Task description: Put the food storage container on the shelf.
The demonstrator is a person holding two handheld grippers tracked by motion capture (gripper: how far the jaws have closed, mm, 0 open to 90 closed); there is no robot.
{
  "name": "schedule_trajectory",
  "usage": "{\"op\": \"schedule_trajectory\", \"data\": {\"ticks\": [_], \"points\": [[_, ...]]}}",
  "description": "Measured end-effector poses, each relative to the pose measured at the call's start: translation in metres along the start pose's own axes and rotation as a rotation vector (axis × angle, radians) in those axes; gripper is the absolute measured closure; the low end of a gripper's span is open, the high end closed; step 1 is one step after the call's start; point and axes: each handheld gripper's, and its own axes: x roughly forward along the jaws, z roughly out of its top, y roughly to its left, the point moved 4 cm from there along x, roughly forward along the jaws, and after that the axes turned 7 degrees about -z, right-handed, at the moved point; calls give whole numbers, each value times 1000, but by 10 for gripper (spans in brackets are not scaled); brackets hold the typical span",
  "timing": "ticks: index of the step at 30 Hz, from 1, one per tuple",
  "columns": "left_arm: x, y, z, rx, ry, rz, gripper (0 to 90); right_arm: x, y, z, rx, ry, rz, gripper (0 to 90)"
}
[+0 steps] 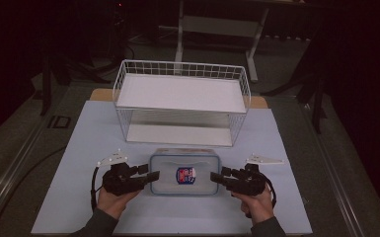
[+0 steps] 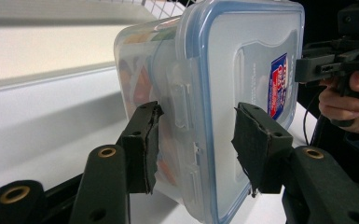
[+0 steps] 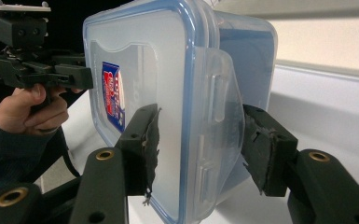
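The left claw (image 1: 154, 177) is clamped on the left end of a clear plastic food box (image 1: 184, 175), one pad on the blue-rimmed lid and one underneath. The right claw (image 1: 214, 177) bites the opposite end the same way, squeezing over the side latch. The box hangs level between them above the pale counter (image 1: 79, 163), near its front edge, a red and blue sticker (image 1: 185, 175) on its lid. Just behind stands a white wire rack (image 1: 181, 101) with two shelves.
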Motion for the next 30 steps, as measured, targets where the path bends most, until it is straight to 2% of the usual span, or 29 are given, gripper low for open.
{"op": "schedule_trajectory", "data": {"ticks": [10,13,24,30], "points": [[-10,-5,12,71,-31,6,511,-4,10,9,-55,-50,-4,486],[-12,-7,13,77,-44,7,511,-6,13,12,-72,-67,-4,487],[-18,-9,22,85,-72,8,513,-8,20,21,-84,-96,-5,486],[-25,-13,39,115,-88,15,514,-10,24,34,-105,-115,1,486]]}}
